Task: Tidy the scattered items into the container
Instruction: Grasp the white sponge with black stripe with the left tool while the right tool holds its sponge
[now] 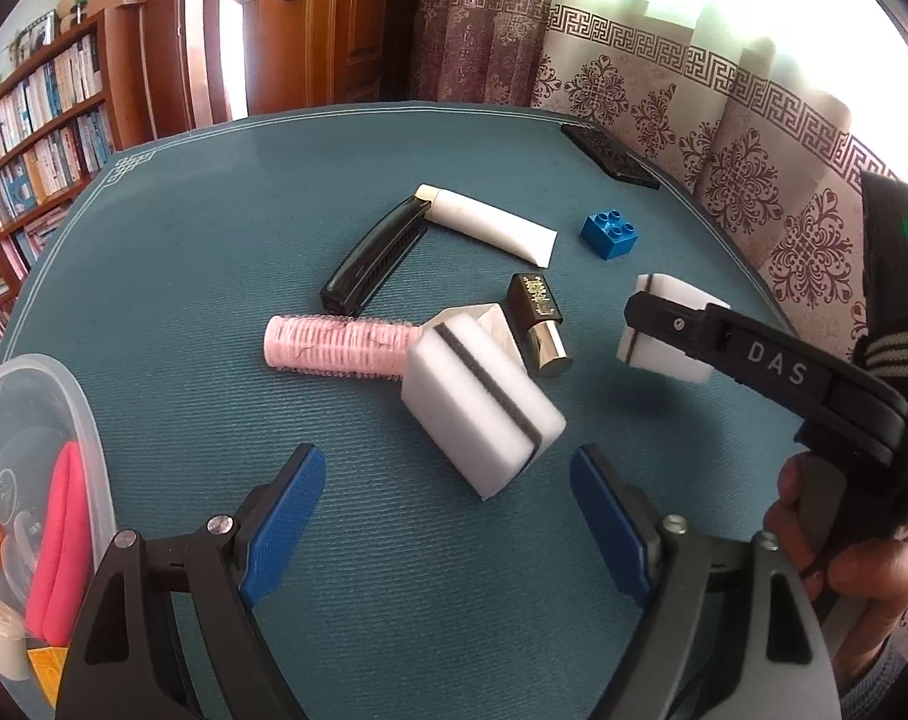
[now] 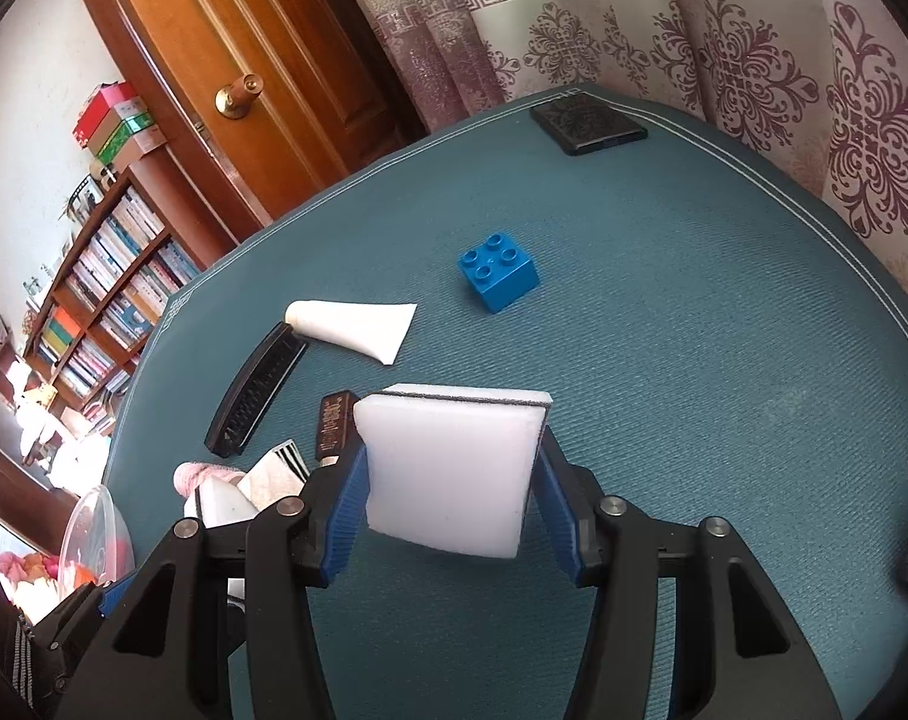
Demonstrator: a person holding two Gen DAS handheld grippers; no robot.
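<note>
Two white foam sponges with a dark stripe are in play: the right gripper clamps one above the teal table mat. The other sponge lies before the left gripper, jaws spread and empty, clear plastic container at its left.

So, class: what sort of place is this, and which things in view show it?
Probably a home study or living room: a full bookshelf, a wooden door with a brass knob, patterned curtains, and a table covered in teal.
</note>
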